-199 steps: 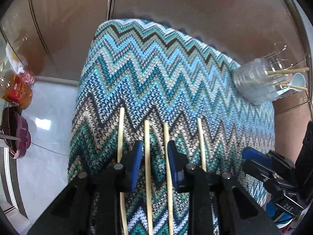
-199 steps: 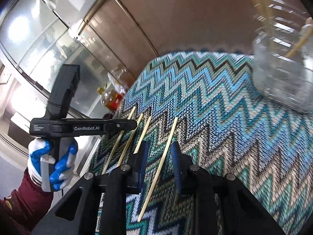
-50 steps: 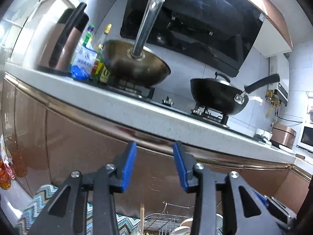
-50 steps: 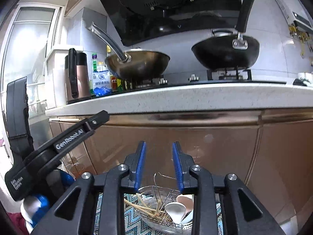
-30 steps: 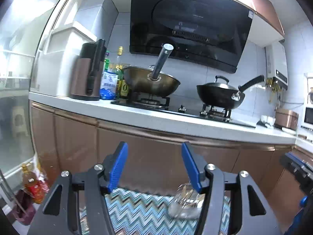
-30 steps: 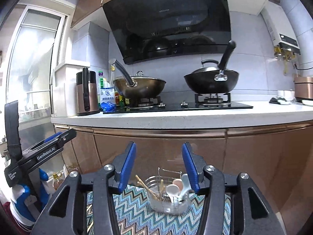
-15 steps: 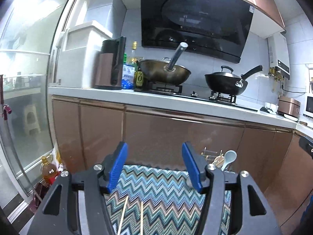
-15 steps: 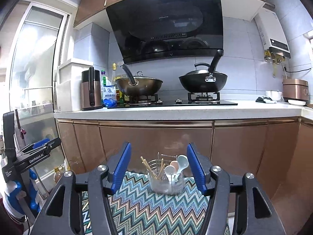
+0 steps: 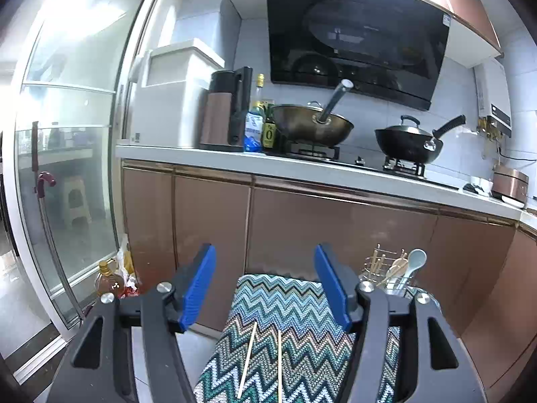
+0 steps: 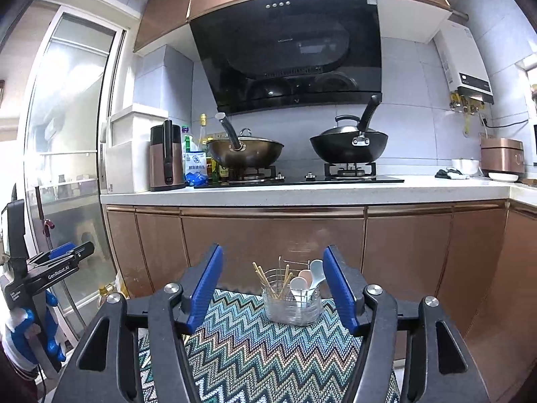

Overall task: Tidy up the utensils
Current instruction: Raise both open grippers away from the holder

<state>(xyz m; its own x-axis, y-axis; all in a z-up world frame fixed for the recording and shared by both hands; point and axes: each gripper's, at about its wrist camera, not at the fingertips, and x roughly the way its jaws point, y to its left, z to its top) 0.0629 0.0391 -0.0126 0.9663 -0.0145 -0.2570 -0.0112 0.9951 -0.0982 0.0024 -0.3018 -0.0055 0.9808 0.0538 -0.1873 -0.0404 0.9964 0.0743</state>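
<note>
Wooden chopsticks, 2 loose on the zigzag cloth, await collection; left gripper and right gripper opening, empty; next, carrying sticks to the far clear holder

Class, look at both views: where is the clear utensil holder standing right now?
The clear utensil holder stands at the far end of the zigzag cloth, in front of the brown cabinets; the left view shows it at the cloth's right corner.

"genrobot.ai" on the left gripper body, other labels too small to read
</note>
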